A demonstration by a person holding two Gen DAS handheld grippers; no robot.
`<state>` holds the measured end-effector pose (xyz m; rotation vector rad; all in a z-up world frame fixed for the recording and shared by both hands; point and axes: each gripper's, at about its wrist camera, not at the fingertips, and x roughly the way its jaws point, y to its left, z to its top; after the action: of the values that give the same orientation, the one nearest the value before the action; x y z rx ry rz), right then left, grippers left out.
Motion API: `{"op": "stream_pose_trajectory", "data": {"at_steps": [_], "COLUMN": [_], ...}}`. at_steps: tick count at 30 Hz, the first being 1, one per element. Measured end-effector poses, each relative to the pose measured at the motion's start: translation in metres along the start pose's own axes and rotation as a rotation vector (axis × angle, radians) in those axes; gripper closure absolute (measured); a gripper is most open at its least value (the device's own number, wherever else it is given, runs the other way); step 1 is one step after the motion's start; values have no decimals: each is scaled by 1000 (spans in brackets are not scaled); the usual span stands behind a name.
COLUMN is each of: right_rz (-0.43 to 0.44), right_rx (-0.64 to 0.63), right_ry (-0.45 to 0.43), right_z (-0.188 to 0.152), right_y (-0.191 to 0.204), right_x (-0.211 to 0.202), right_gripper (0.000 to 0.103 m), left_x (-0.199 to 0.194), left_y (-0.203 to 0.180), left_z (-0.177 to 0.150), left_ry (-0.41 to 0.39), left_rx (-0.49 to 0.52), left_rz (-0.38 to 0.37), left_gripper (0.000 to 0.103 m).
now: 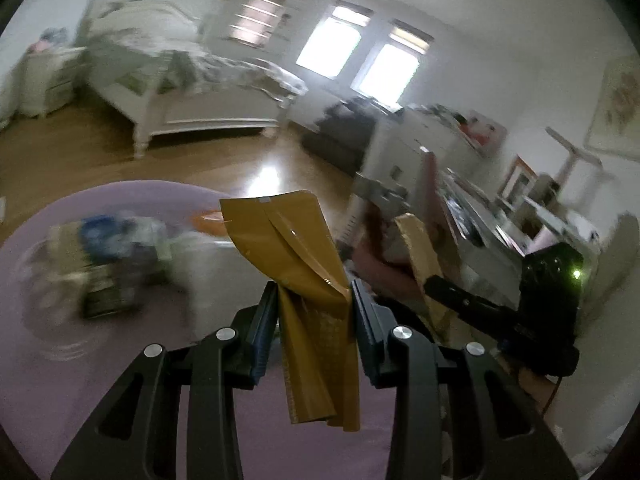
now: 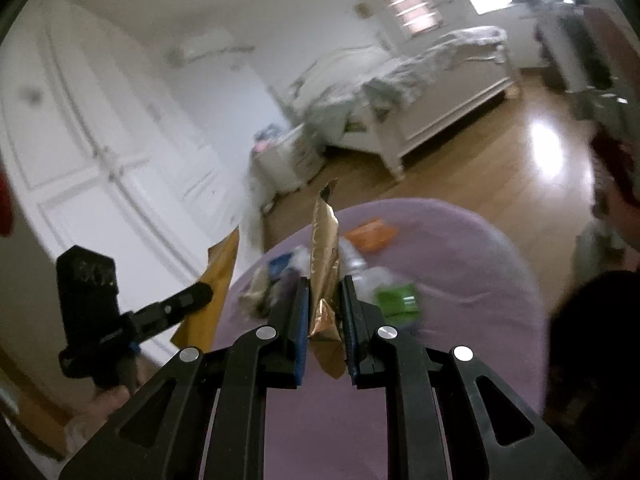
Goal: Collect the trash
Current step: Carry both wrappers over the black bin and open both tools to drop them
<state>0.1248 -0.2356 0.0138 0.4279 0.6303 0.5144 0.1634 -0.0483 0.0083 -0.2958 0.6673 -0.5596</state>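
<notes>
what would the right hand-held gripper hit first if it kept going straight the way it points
Probably the blurred trash pile on the purple rug, just beyond the gold wrapper that the right hand-held gripper holds; depth is unclear.

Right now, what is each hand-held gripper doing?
Left hand-held gripper: closed on a yellow wrapper.
Right hand-held gripper: closed on a shiny gold wrapper.

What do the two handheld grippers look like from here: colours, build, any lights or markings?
Both are matte black plastic linkages with slotted cut-outs and round silver pivot pins. The left gripper and right gripper each carry jaws lined with ribbed blue pads. Seen from the left wrist, the right unit has a black camera block with a small green light. No markings are readable.
</notes>
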Motion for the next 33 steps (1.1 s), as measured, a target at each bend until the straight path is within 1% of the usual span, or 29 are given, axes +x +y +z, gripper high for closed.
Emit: {"op": "stream_pose_trajectory", "data": {"at_steps": [2,7,10,14,16,17,21,24,30,33], "right_rz": [-31,-108,-166,-237,-268,-278,-313,-327,-334,-335], "right_rx": [30,103,155,222,253,266,303,327,359,368], "right_ry": [-34,-109,-147,-177,-182,-183,-179,-168,-148,-142], "right_z": [1,0,-3,-15,-22,-26,-36,-44,-53,-55], "right_y": [-24,-81,-119,-165,-186,-193,-217,-233,-248,-246], "right_x": [-22,-69,-96,-125,-137,-141,-148,-147,-138,-136], "right_gripper": [87,87,87,87,87,87,87,87,87,87], "left_x": [17,71,103,149,165,176,201,216,239,245], "left_y": [-20,-80,-108,-137,-146,-154,-173,-179,-186,-183], "left_z": [0,0,-4,-14,-18,-23,-37,-47,-61,-67], "left_ry": [14,81,124,190,219,237,282,314,359,375], "left_rx": [31,99,121,144,151,162,195,200,208,202], "left_rz": [-21,-111,-169,-220,-230,-236,-251,-254,-246,-239], "left_gripper": [67,67,67,67,67,67,67,67,67,67]}}
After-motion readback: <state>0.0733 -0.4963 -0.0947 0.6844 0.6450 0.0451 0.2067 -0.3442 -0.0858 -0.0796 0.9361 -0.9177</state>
